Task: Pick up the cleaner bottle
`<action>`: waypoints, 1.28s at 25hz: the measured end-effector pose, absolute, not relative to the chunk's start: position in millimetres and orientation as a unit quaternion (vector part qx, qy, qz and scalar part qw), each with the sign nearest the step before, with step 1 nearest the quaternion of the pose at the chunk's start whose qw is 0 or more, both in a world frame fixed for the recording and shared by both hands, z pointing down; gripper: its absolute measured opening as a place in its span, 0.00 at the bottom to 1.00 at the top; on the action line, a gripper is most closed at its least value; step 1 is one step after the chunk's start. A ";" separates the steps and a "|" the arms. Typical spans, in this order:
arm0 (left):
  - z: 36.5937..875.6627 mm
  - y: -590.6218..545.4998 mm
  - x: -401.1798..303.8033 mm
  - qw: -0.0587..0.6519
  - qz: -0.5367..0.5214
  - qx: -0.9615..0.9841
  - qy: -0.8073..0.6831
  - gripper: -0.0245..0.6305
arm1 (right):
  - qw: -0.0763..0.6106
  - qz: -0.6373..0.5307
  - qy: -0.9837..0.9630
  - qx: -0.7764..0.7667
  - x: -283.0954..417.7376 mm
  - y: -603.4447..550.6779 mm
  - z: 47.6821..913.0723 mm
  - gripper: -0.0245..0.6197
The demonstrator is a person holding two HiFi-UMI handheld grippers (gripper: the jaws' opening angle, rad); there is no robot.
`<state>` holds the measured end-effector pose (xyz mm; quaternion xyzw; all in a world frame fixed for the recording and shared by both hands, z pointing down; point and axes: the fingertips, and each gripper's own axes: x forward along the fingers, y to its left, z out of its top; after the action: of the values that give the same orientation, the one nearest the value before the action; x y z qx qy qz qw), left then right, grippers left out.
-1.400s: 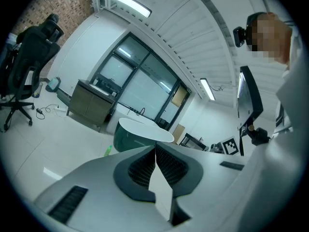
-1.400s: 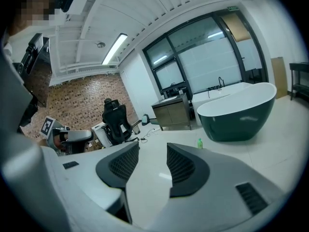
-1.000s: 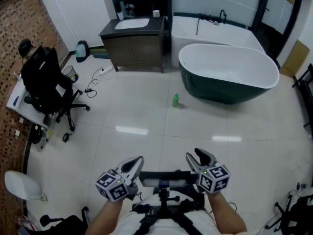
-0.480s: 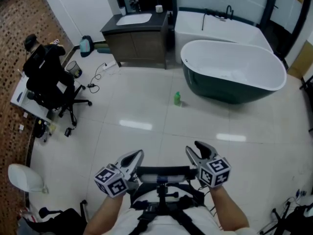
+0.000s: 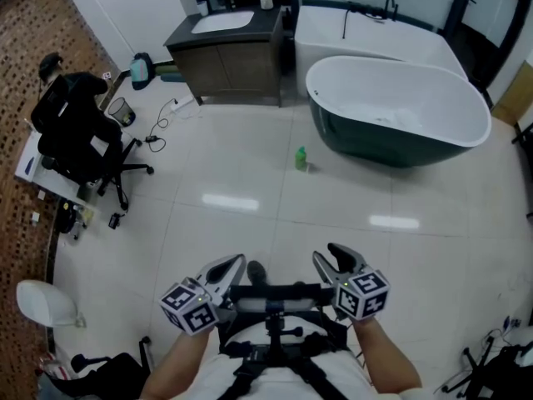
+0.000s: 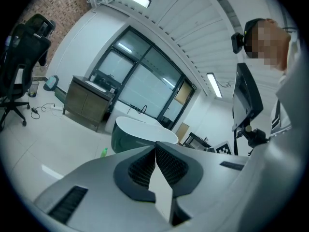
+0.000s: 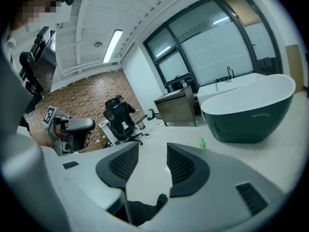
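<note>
The cleaner bottle [image 5: 301,158] is small and green and stands upright on the white tiled floor just left of the bathtub; it is also seen in the left gripper view [image 6: 104,152] and the right gripper view [image 7: 202,142]. Both grippers are held close to the person's body, far short of the bottle. My left gripper [image 5: 236,263] [image 6: 155,146] is shut with its pads together and nothing between them. My right gripper [image 5: 331,257] [image 7: 152,151] is open and empty, pointing toward the bottle and tub.
A dark green bathtub [image 5: 400,111] with a white inside stands right of the bottle. A dark vanity with a sink [image 5: 225,52] is at the back, a black office chair [image 5: 75,132] and floor cables [image 5: 158,136] at the left. A shoe [image 5: 256,271] shows between the grippers.
The person has stepped forward: a dark shoe now shows between the grippers and the room has shifted slightly in the head view. Both grippers keep the same jaw state.
</note>
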<state>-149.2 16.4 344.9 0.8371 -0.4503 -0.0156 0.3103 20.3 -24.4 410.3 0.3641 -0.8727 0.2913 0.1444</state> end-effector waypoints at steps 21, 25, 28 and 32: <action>335.5 -118.1 -224.0 0.309 -0.034 0.889 -0.337 0.04 | 0.122 0.303 -0.844 0.426 -67.4 -127.7 396.4 0.31; 335.1 -133.4 -237.6 0.308 -0.031 0.894 -0.325 0.04 | 0.109 0.308 -0.838 0.437 -79.4 -141.8 394.4 0.31; 335.1 -145.1 -246.0 0.310 -0.028 0.892 -0.328 0.04 | 0.100 0.317 -0.836 0.437 -86.9 -148.8 394.2 0.31; 337.2 -154.5 -251.3 0.320 -0.038 0.892 -0.317 0.04 | 0.094 0.316 -0.836 0.438 -94.1 -160.9 390.4 0.31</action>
<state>-251.3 -154.5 337.2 0.8920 -0.3169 -0.0377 0.3200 -94.1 -160.9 390.4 0.4385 -0.8362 0.3156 0.0944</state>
